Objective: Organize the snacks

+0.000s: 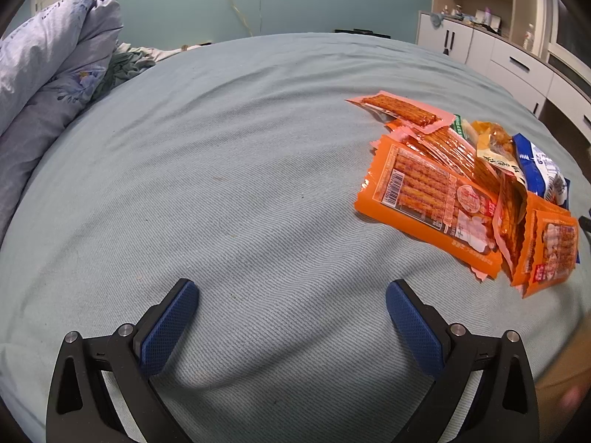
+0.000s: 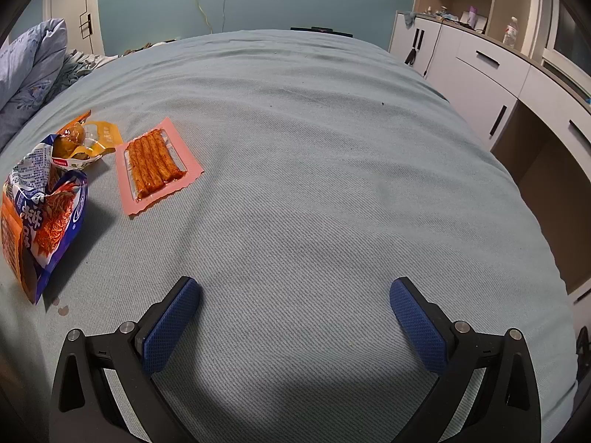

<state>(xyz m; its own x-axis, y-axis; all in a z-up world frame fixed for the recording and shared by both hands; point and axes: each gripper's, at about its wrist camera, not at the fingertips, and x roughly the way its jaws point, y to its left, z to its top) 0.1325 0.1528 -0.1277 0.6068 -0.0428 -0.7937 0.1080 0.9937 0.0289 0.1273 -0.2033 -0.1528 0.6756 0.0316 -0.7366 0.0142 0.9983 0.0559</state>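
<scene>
Both claws sit right up front, and each one is spread wide with nothing between its blue pads. Left claw hovers over bare bedsheet; right claw does the same on its own patch of the bed.

From the left wrist view, the snack pile is off around 2 o'clock. Biggest item is the orange spicy-stick pack, lying flat with its barcode end toward 9 o'clock. Behind it, toward 12 o'clock, a pink stick pack lies at the far edge of the heap, overlapping the packs below it. At 3 o'clock of those there's a yellow pouch and a blue-and-white bag, both crumpled and leaning on the orange stuff. A smaller orange pack sits at the near right corner of the pile, touching the big one's neighbours.

From the right wrist view, everything is over at 9 to 10 o'clock. A pink pack of four sticks lies flat by itself, just beside the yellow pouch but not on it. The blue noodle bag is nearer the lens, propped up and rumpled.

Background: a bunched-up floral duvet at 10 o'clock and white cabinets at 2 o'clock.
</scene>
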